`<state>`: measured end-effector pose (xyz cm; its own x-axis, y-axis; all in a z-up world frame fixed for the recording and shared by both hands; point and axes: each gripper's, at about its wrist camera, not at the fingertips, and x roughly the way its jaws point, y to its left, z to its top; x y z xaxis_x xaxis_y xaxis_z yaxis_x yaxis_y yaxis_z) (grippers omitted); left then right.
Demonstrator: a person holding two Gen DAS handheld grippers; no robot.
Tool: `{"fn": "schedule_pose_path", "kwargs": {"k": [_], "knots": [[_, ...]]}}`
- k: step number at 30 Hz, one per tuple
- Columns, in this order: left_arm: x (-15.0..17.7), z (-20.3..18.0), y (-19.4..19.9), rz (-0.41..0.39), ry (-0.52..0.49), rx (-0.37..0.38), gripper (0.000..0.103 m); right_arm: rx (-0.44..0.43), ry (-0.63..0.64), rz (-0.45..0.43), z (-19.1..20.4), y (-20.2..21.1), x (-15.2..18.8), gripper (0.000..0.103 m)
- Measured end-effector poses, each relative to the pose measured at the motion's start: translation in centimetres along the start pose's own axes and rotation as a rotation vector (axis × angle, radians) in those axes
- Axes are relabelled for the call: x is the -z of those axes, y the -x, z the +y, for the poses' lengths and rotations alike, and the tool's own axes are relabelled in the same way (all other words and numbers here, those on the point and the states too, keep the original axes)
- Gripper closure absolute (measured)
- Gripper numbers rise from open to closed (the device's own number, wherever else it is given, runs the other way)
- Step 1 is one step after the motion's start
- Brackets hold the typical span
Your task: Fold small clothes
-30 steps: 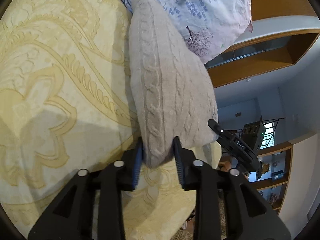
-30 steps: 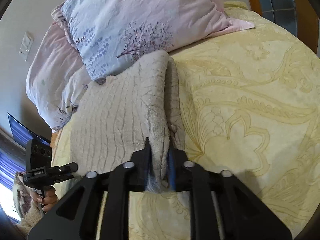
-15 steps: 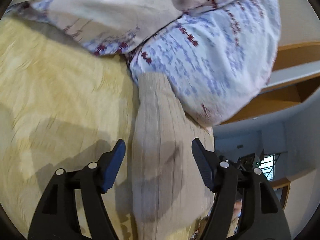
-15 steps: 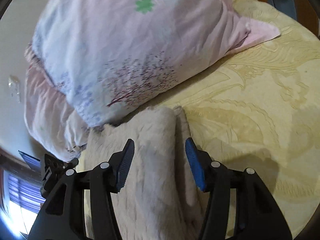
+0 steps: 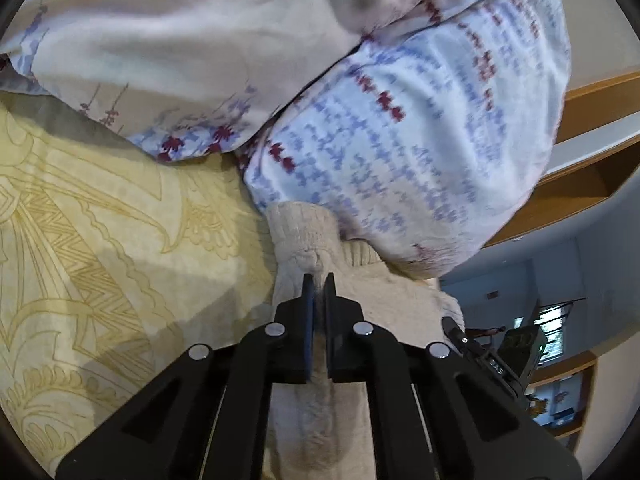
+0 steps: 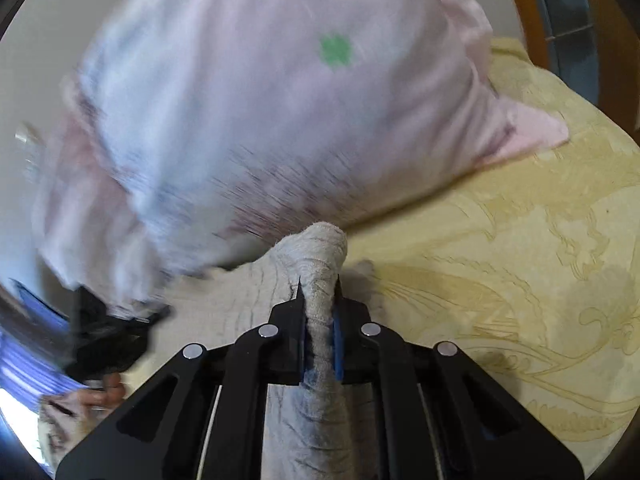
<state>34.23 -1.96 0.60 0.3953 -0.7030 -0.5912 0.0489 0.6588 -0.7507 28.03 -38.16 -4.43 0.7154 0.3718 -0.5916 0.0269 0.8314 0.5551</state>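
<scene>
Pinching a fold of the beige cable-knit sweater (image 5: 304, 240), the left gripper (image 5: 319, 280) has its blue-padded fingers closed almost together on the cloth near the ribbed edge. The right gripper (image 6: 319, 284) likewise clamps a raised ridge of the same sweater (image 6: 320, 248), which bunches up between its fingers. The garment lies on a yellow patterned bedspread (image 5: 100, 240), its far end touching the pillows. Just beyond it sits a blue-and-red floral pillow (image 5: 420, 140), with a paler pillow (image 5: 160, 40) beside it. From the right wrist, a pink pillow with a green clover mark (image 6: 336, 50) fills the background, blurred.
</scene>
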Motion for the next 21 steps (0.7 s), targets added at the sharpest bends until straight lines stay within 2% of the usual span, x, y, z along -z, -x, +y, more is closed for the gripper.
{"fn": "schedule_pose_path", "kwargs": {"k": [2, 5, 8, 10, 14, 17, 18, 19, 21], "knots": [[0.2, -0.4, -0.6, 0.002, -0.027, -0.031, 0.099, 0.085, 0.019, 0.033, 0.0, -1.9, 0.3, 0.093], [0.3, -0.6, -0.5, 0.0, -0.029, -0.028, 0.097, 0.091, 0.015, 0.04, -0.1, -2.0, 0.0, 0.092], [0.9, -0.6, 0.8, -0.012, -0.024, -0.008, 0.084, 0.101, 0.027, 0.006, -0.1, 0.4, 0.2, 0.078], [1.7, -0.9, 2.4, -0.008, -0.042, 0.0, 0.066, 0.078, 0.038, -0.034, 0.0, 2.8, 0.9, 0.065], [4.2, -1.4, 4.9, 0.009, -0.091, 0.01, 0.051, -0.013, 0.086, -0.067, 0.9, 6.0, 2.9, 0.064], [5.9, -2.0, 6.0, 0.012, -0.129, 0.01, 0.042, -0.087, 0.132, -0.018, 2.4, 6.2, 4.9, 0.061], [6.4, -2.2, 6.2, 0.015, -0.142, 0.015, 0.039, -0.096, 0.136, 0.001, 2.8, 5.8, 5.3, 0.054], [6.9, -2.4, 6.3, 0.023, -0.156, 0.019, 0.034, -0.085, 0.14, 0.026, 2.8, 5.1, 5.8, 0.047], [7.7, -2.8, 5.7, 0.037, -0.175, 0.015, 0.031, -0.032, 0.139, 0.063, 2.3, 3.9, 6.3, 0.046]]}}
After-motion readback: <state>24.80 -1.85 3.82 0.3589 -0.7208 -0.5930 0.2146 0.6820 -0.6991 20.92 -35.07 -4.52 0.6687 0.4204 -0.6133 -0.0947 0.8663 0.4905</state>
